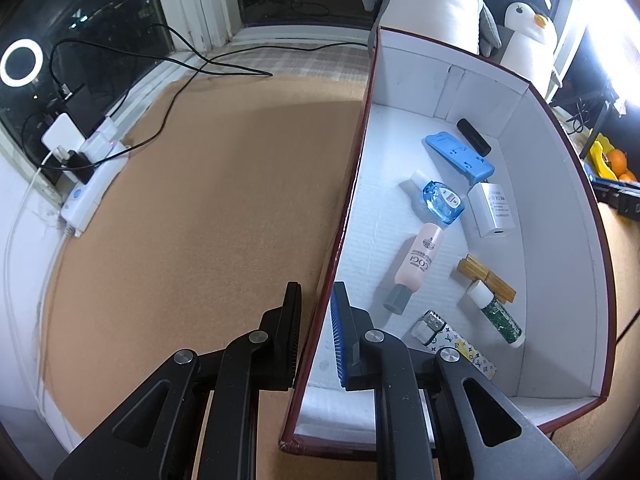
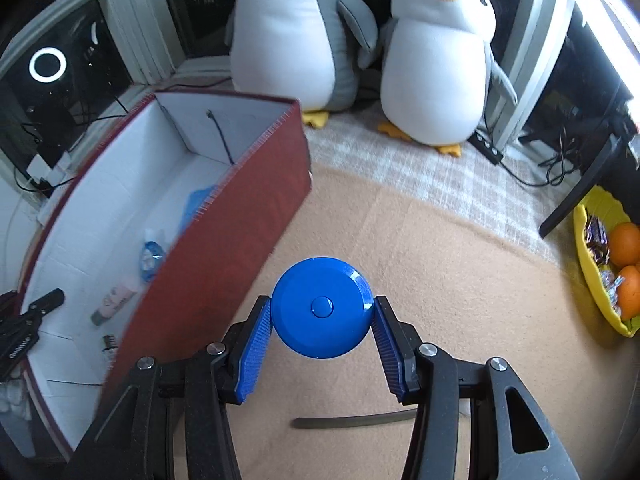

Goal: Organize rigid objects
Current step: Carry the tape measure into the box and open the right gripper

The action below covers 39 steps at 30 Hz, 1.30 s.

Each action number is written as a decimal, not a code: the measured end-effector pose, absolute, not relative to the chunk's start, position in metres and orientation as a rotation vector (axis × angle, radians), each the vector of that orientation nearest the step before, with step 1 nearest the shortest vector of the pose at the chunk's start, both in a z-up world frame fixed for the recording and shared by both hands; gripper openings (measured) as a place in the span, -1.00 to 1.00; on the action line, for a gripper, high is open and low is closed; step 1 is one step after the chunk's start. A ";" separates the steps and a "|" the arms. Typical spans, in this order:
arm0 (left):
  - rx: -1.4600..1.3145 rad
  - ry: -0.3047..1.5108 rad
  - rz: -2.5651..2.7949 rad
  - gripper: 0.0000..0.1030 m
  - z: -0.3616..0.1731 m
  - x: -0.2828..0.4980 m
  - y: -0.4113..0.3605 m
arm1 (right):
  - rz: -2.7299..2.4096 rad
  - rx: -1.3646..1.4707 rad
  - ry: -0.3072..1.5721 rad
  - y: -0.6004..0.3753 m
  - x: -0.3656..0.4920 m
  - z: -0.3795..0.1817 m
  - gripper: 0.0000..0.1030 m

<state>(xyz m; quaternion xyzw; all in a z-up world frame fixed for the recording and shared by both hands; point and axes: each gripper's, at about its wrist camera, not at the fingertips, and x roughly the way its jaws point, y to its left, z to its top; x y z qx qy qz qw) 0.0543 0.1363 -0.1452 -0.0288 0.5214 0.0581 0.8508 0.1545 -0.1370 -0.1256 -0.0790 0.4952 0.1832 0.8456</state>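
Right gripper (image 2: 322,320) clamps a blue disc (image 2: 322,307), box (image 2: 224,240) to its left; left gripper (image 1: 316,320) pinches the box wall (image 1: 340,240).

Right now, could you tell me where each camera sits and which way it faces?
Left wrist: on the left gripper, looking steeply down; its fingers are shut on the box wall, small items inside.
Right wrist: on the right gripper, angled down at the mat, shut on a blue round case.
Shared: the box, the penguin toys, the ring light reflection.
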 end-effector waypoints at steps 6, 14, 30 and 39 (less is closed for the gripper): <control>-0.080 1.083 0.111 -0.73 -0.142 0.049 0.140 | 0.451 -0.177 0.982 -0.108 0.139 -0.089 -0.11; -0.104 1.067 0.096 -0.73 -0.139 0.045 0.145 | 0.552 -0.150 0.947 -0.060 0.124 -0.054 -0.11; -0.129 1.049 0.064 -0.73 -0.137 0.040 0.152 | 0.572 -0.187 0.993 0.029 0.170 -0.069 -0.11; -0.141 1.053 0.057 -0.73 -0.139 0.043 0.155 | 0.535 -0.201 1.048 0.040 0.195 -0.100 -0.11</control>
